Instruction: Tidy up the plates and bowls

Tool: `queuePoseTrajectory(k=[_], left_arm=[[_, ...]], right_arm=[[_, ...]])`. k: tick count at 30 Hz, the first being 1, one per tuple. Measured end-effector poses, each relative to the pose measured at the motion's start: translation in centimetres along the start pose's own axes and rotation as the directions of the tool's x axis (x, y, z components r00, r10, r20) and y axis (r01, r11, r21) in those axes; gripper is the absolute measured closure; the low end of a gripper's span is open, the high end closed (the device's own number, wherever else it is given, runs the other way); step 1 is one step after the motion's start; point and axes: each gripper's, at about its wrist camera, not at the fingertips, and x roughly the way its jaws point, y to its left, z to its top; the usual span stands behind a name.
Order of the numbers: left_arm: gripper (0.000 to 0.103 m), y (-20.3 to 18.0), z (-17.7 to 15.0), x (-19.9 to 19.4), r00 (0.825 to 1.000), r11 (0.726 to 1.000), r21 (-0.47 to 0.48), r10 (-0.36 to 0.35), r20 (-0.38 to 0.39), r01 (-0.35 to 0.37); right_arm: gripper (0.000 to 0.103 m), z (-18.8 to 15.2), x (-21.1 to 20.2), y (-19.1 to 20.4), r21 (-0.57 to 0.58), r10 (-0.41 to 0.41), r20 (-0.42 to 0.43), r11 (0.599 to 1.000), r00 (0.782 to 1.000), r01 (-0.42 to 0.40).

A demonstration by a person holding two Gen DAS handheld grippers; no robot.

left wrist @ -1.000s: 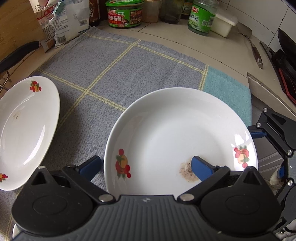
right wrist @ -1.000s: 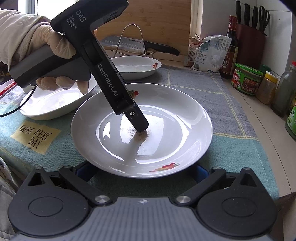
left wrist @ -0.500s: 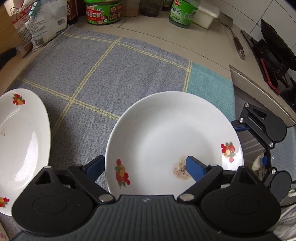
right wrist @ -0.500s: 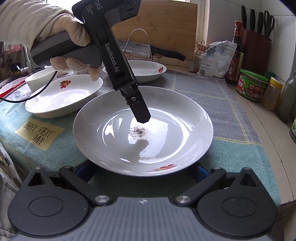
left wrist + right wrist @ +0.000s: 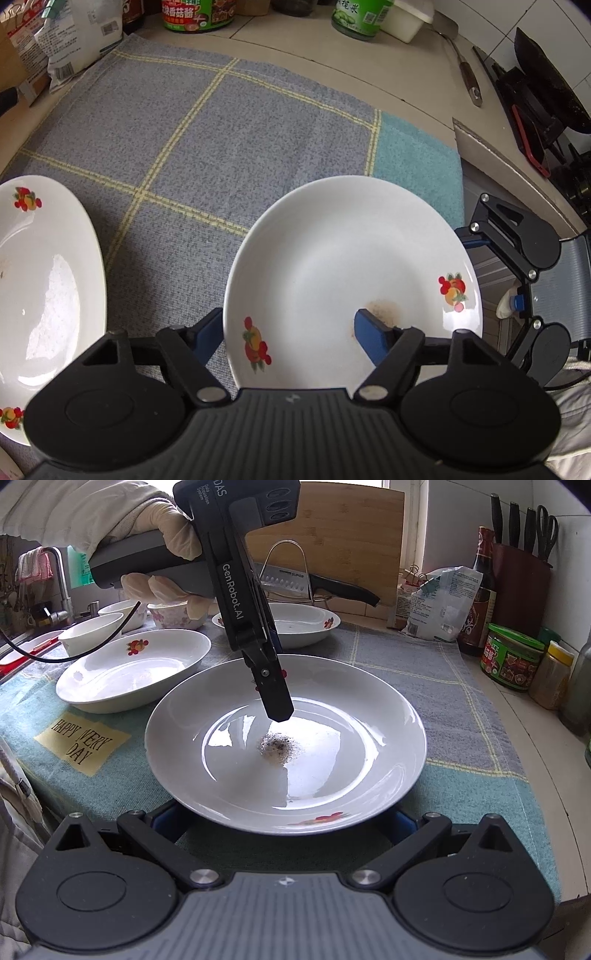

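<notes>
A white round plate with fruit prints and a dark stain at its middle lies on the checked cloth. My left gripper points steeply down over the plate's far rim. Its jaws are closing: one finger hovers just above the stain, the other is outside the rim, and neither pad presses on it. My right gripper stands open at the plate's near rim, with a finger low on each side of it. An oval fruit-print dish lies to the left.
A second oval dish and small bowls stand behind. A knife rack and cutting board are at the back. Jars, bags and bottles line the right side. A spatula and stove lie beyond the cloth.
My left gripper's jaws have narrowed, and its inner finger has lifted off the stain in the plate. The right gripper and the plate have kept still.
</notes>
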Motion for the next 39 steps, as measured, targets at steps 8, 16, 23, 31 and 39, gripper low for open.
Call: queuePoseTrajectory(k=[8, 16, 23, 31, 39], left_arm=[[0.031, 0.3, 0.6, 0.1, 0.998, 0.999, 0.000, -0.053, -0.043, 0.053], [0.033, 0.4, 0.5, 0.1, 0.998, 0.998, 0.003, -0.058, -0.038, 0.059], [0.033, 0.1, 0.4, 0.2, 0.998, 0.998, 0.021, -0.051, -0.035, 0.052], [0.041, 0.3, 0.5, 0.0, 0.999, 0.999, 0.018, -0.031, -0.040, 0.032], [0.041, -0.3, 0.5, 0.3, 0.999, 0.998, 0.057, -0.010, -0.039, 0.012]], right_arm=[[0.000, 0.1, 0.2, -0.1, -0.005, 0.006, -0.006, 1.000, 1.000, -0.006], [0.000, 0.3, 0.2, -0.1, -0.002, 0.004, -0.024, 1.000, 1.000, -0.004], [0.000, 0.7, 0.4, 0.0, -0.003, -0.002, -0.049, 1.000, 0.999, 0.001], [0.000, 1.0, 0.4, -0.1, 0.016, 0.008, -0.074, 1.000, 0.997, -0.007], [0.000, 1.2, 0.4, 0.1, 0.015, -0.009, -0.091, 1.000, 0.996, 0.010]])
